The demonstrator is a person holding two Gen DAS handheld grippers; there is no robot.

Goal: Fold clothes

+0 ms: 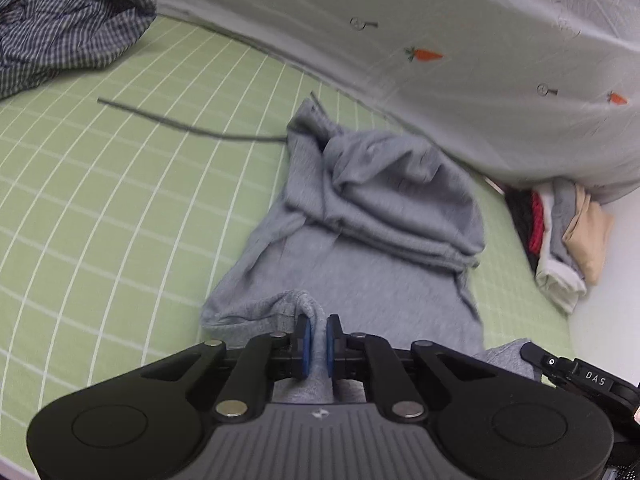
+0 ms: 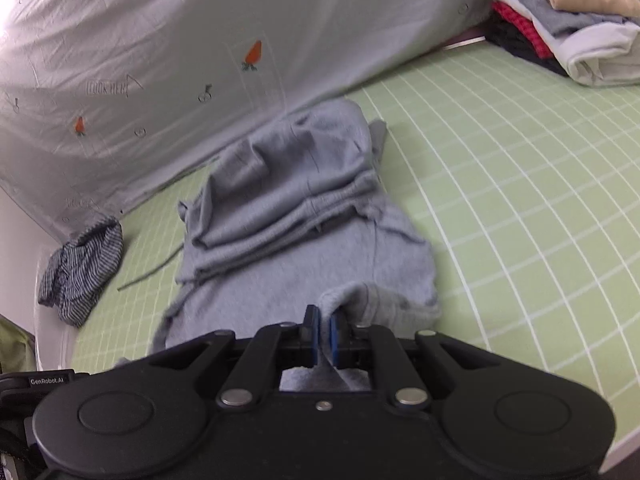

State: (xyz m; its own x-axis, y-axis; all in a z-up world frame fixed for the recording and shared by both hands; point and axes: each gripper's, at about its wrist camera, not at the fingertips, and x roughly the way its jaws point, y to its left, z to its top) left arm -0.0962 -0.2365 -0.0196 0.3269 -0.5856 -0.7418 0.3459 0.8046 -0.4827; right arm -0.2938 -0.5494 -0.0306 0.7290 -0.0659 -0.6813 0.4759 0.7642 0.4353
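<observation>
Green checked bed (image 1: 120,208): grey garment (image 1: 360,248) mid-sheet, far half already doubled over. Left gripper (image 1: 318,340) and right gripper (image 2: 325,334) each clenched on its near hem. Folded stack (image 2: 568,20) far right; striped garment (image 1: 60,36) far left, apparently unfolded.

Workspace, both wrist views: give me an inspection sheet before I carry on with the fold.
Surface: green sheet with white grid lines.
Job's things: grey garment, far part bunched in folds, near edge raised.
Clutter: striped garment crumpled at the far side; stack of folded clothes at the other end.
Grippers: left gripper shut on the grey garment's near edge; right gripper shut on the same edge.
Cables: nothing seen for certain; a thin dark cord lies on the sheet beside the grey garment.
Surroundings: white cloth with carrot print behind the sheet.
</observation>
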